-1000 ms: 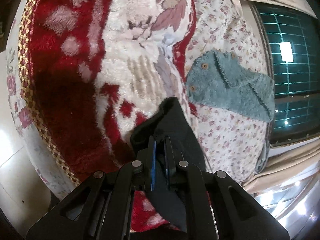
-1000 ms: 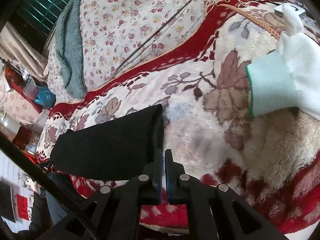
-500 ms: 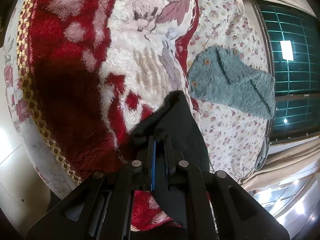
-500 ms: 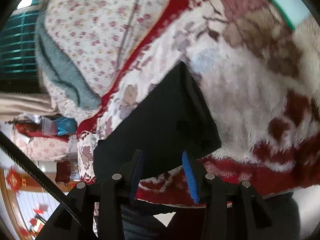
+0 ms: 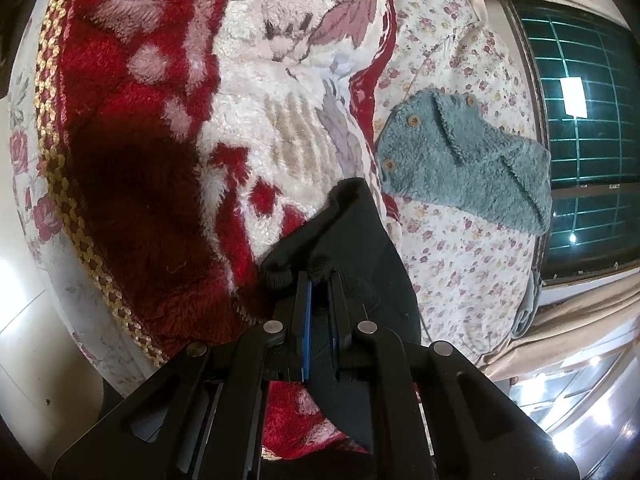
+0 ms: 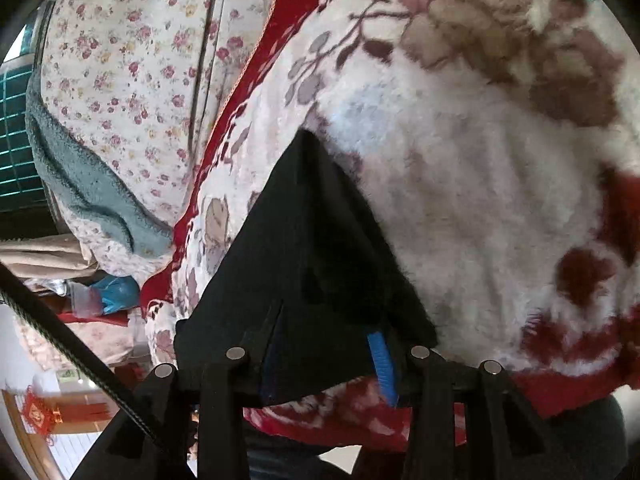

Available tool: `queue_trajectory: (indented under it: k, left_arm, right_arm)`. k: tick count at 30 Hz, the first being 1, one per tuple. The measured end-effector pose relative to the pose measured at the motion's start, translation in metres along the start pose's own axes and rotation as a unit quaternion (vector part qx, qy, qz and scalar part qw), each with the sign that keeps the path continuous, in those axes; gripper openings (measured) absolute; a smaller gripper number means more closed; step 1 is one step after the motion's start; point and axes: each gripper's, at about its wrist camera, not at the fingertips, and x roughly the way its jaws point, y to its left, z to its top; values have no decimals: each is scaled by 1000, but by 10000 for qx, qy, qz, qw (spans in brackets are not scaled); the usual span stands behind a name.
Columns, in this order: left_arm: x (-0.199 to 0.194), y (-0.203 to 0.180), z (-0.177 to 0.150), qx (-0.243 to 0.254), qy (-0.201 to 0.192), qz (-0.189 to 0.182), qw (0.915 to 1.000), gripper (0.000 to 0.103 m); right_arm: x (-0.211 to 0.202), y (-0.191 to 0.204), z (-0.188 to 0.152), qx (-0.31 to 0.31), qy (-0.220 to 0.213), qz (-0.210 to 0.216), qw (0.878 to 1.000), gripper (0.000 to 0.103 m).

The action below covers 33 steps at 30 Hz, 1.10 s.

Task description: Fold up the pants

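Note:
The black pants (image 5: 356, 240) lie folded on a red and white plush blanket (image 5: 248, 128). My left gripper (image 5: 320, 280) is shut on the near edge of the pants, with fabric bunched between its blue-padded fingers. In the right wrist view the pants (image 6: 304, 264) form a dark folded slab just ahead. My right gripper (image 6: 324, 320) is open and holds nothing; its fingers stand apart over the pants' near edge.
A teal fleece garment (image 5: 468, 168) lies on a floral sheet (image 5: 460, 264) beside the blanket; it also shows in the right wrist view (image 6: 76, 184). A window with a green grille (image 5: 580, 100) is beyond. The bed edge and pale floor (image 5: 24, 344) are at left.
My right gripper has opened and let go of the pants, and its view has swung over them. My left gripper stays shut on the pants and has shifted slightly.

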Motion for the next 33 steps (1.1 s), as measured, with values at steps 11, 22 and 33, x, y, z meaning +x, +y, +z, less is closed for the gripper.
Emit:
queue_trajectory:
  k: [11, 22, 33]
  left_arm:
    - [-20, -11, -4, 266, -185, 39, 9995, 5]
    - [-23, 3, -12, 239, -220, 147, 9994, 5]
    - [-35, -11, -9, 374, -499, -54, 9980, 5]
  right_arm:
    - [-23, 34, -21, -1231, -572, -74, 9907, 4]
    - [-40, 23, -27, -1234, -509, 60, 9910, 4]
    - [-47, 16, -30, -1218, -499, 302, 9908, 4]
